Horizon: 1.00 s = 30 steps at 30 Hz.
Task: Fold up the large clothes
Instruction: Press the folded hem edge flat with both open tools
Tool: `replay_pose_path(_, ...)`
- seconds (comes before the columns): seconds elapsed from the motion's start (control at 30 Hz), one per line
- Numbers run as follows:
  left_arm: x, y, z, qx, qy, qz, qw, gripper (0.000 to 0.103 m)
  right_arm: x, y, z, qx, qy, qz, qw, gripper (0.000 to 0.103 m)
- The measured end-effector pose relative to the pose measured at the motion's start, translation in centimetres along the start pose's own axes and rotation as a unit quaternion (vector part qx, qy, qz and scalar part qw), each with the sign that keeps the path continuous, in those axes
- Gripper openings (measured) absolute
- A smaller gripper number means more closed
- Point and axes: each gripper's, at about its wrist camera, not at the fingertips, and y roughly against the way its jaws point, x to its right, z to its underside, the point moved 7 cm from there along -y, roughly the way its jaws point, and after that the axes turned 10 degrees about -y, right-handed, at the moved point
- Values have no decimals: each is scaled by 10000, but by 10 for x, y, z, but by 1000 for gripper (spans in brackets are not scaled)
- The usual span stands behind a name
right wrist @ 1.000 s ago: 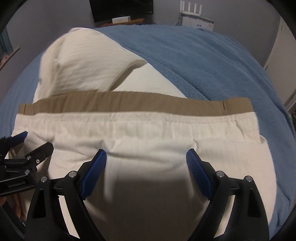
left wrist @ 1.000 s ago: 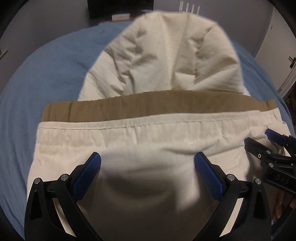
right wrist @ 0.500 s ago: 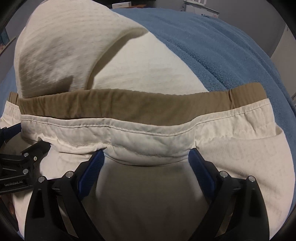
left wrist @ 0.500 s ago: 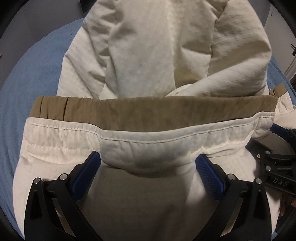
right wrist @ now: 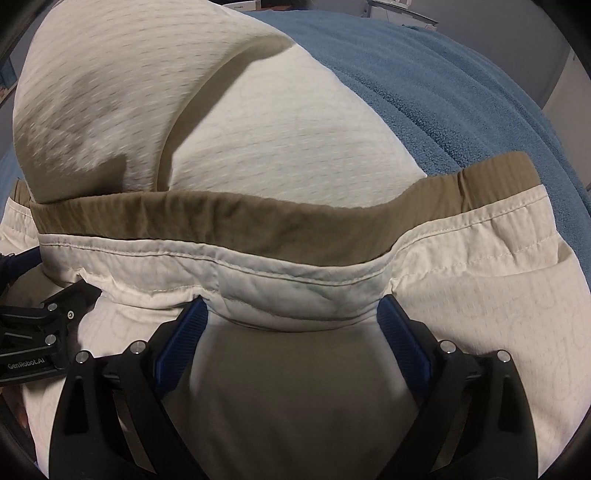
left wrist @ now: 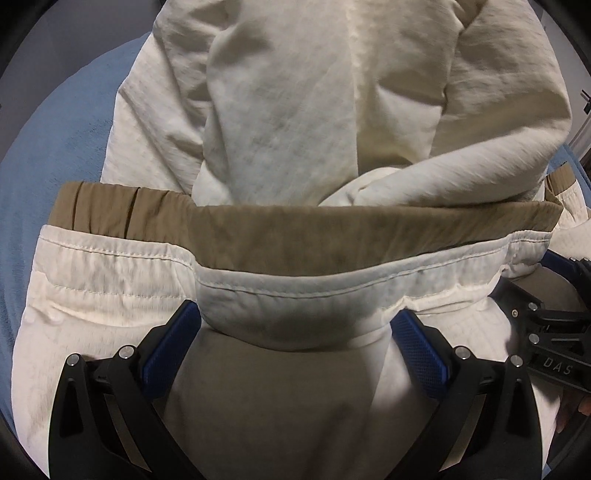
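Note:
Cream trousers (left wrist: 332, 92) with a tan inner waistband (left wrist: 314, 232) lie on a blue blanket and fill both views. In the left wrist view my left gripper (left wrist: 295, 328) is open, and the stitched cream waistband edge bulges between its blue pads (left wrist: 417, 350). In the right wrist view my right gripper (right wrist: 291, 325) is open in the same way, with the waistband (right wrist: 258, 229) edge between its pads (right wrist: 181, 339). The two grippers stand side by side: the right one (left wrist: 546, 332) shows at the left view's edge, the left one (right wrist: 37, 332) at the right view's edge. Bunched legs (right wrist: 129, 92) rise behind the waistband.
The blue blanket (right wrist: 461, 92) covers the bed to the right of the trousers and shows again as a strip of blanket (left wrist: 55, 166) on their left. Grey walls (left wrist: 55, 37) stand beyond the bed. A white box (right wrist: 406, 7) sits at the far edge.
Both grippers have moved forward and down onto the waistband, which now bulges between their pads. The trouser legs loom much larger and closer. Both jaws have stayed wide.

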Motion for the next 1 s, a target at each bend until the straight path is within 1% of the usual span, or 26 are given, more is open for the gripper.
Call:
replay_pose_path(0.1, -6, -3, 7, 72, 12, 0, 10000, 98, 3, 0, 3, 44, -3, -15, 10000, 89)
replay_pose_path(0.4, -5, -3, 18, 296, 30, -54, 9995, 98, 9, 1, 12, 150, -31, -74, 9999, 89)
replay_pose_path(0.43, 0, 2, 27, 313, 31, -57, 9995, 98, 11, 0, 13, 154, -32, -74, 9998, 89)
replay_pose_path(0.5, 0, 2, 28, 321, 34, -50, 9995, 98, 11, 0, 14, 161, -37, -71, 9998, 89)
replay_pose_path(0.53, 11, -1, 31, 336, 35, -53, 9994, 98, 11, 0, 14, 164, -39, -69, 9998, 89)
replay_pose_path(0.67, 7, 5, 47, 427, 23, -61, 9991, 98, 12, 1, 16, 216, -53, -82, 9997, 89)
replay_pose_path(0.77, 8, 15, 52, 513, -125, -94, 9986, 98, 13, 11, 18, 459, -43, -196, 9987, 89)
replay_pose_path(0.83, 6, 29, 56, 653, -356, -86, 9972, 98, 18, 25, 17, 594, 49, -384, 9975, 88)
replay_pose_path(0.9, -1, 40, 62, 744, -481, -97, 9960, 98, 31, 35, 15, 715, 132, -334, 9968, 87)
replay_pose_path(1.0, -14, 56, 69, 864, -504, -56, 9950, 98, 60, 48, 10, 896, 107, -100, 9959, 87)
